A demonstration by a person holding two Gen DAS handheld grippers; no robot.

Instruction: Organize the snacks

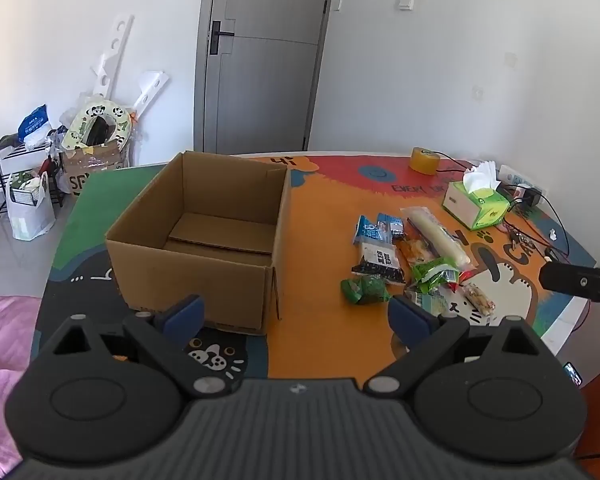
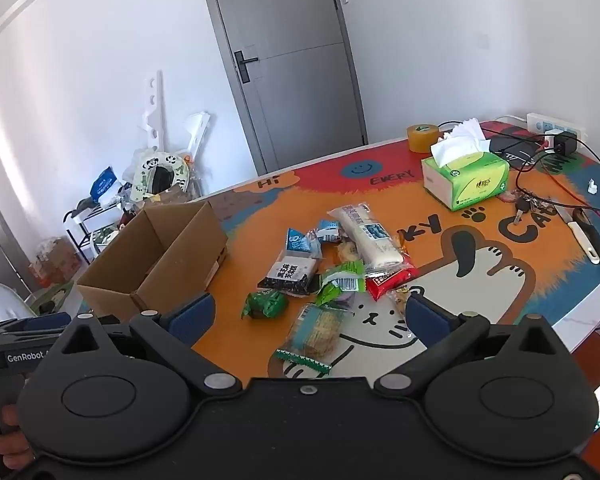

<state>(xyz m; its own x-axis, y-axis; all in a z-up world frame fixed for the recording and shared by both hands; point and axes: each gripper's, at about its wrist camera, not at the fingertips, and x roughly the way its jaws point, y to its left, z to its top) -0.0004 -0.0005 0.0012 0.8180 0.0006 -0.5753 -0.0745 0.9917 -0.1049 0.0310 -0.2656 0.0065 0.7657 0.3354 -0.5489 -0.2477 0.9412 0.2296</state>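
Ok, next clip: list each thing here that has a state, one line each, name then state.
cardboard box: open, upright, no snacks inside
left gripper: open, holding nothing
right gripper: open, holding nothing
snack packets: loose pile on the mat, none boxed yet
tissue box: open, tissue sticking out
door: closed
tape roll: lying flat on the table

Bare mat (image 2: 256,236) between cardboard box (image 2: 156,256) and snack pile (image 2: 332,268), box seemingly empty.
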